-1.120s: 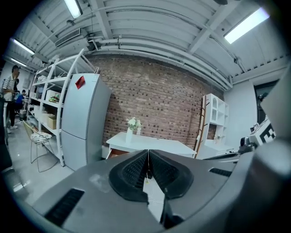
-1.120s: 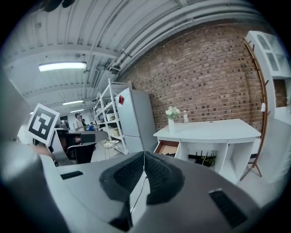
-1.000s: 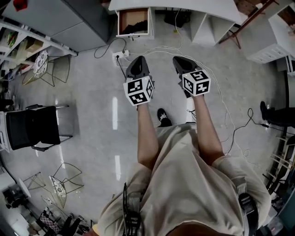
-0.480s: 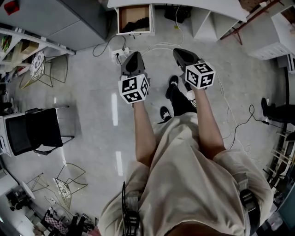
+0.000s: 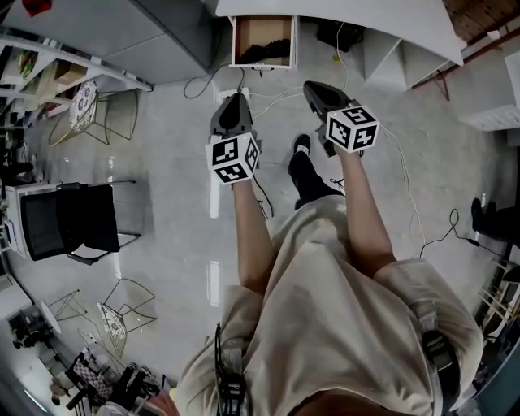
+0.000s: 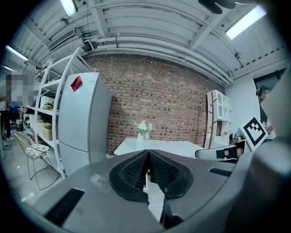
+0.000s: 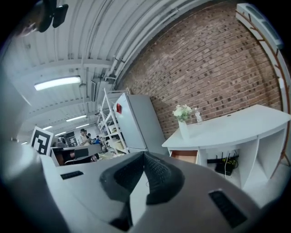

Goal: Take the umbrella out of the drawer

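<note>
Under the white desk (image 5: 349, 15) a wooden drawer (image 5: 262, 28) stands pulled open, and a dark bundle, likely the umbrella (image 5: 264, 54), lies at its front. Both grippers are held out level above the floor, short of the drawer and apart from it. My left gripper (image 5: 233, 104) is shut with nothing between its pads; in its own view the gripper (image 6: 148, 153) points at the desk (image 6: 159, 146). My right gripper (image 5: 312, 89) is also shut and empty; in its own view the gripper (image 7: 144, 155) has the drawer (image 7: 185, 157) just beyond it.
A power strip with loose cables (image 5: 244, 92) lies on the floor below the drawer. A grey fridge (image 5: 162, 32) stands left of the desk, with wire chairs (image 5: 89, 114) and a black chair (image 5: 73, 219) farther left. A vase of flowers (image 7: 183, 122) is on the desk.
The person has stepped toward the desk, so the drawer is nearer. Both grippers have travelled forward with the arms, still shut.
</note>
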The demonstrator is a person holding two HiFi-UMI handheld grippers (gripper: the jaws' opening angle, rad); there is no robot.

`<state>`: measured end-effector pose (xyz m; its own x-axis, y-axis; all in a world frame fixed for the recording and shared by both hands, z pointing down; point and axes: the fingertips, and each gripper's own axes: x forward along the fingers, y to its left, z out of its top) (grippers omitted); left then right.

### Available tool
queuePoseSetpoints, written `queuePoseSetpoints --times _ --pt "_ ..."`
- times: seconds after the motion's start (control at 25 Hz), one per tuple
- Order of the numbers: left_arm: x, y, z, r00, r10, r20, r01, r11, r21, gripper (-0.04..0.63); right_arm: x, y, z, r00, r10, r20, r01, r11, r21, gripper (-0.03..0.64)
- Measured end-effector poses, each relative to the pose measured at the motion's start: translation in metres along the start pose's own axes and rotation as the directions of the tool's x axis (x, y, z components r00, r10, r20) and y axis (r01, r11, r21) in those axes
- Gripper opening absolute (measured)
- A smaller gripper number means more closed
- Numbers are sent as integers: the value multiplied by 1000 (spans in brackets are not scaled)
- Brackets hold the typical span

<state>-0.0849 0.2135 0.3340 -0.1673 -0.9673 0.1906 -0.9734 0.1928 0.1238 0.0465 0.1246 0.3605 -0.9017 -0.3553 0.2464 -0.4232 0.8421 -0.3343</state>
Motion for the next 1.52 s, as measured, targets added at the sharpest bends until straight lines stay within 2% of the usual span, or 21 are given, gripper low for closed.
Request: queuePoseSetpoints --times 0.16,0.28,0.4,0.6,0.8,0.96,1.04,1.12,1.24,1.36,1.52 --pt "26 31 8 1000 22 -8 -23 999 -44 11 41 -9 18 1000 5 23 -5 1000 2 67" --pt "53 49 18 999 34 -18 -34 999 -34 11 73 -23 36 999 23 41 -25 999 29 67" --pt "80 68 32 999 47 -20 -47 999 -25 9 104 -30 52 998 48 40 -48 999 12 67" --pt "129 89 43 998 55 -24 -55 998 -2 9 148 -42 83 982 154 112 -160 986 44 67" --pt "179 101 54 999 45 -27 -44 999 16 9 182 -56 114 972 212 102 -207 976 -61 69" --pt "219 102 61 999 21 -38 -19 999 49 9 198 -62 133 929 356 107 -350 934 -64 69" --pt "232 102 58 999 11 -46 -8 999 52 11 201 -67 139 912 393 118 -386 919 -75 69" --pt "240 103 52 998 10 -61 -7 999 51 11 204 -76 140 918 380 115 -371 924 -93 69" --pt "248 108 41 996 8 -89 -4 999 46 9 212 -92 130 946 310 96 -302 949 -86 69" --pt "259 106 26 992 -6 -123 10 999 35 9 219 -115 109 977 205 61 -202 978 -52 68" --pt "280 95 7 981 -65 -184 74 996 45 11 223 -140 82 995 103 12 -103 994 21 67"
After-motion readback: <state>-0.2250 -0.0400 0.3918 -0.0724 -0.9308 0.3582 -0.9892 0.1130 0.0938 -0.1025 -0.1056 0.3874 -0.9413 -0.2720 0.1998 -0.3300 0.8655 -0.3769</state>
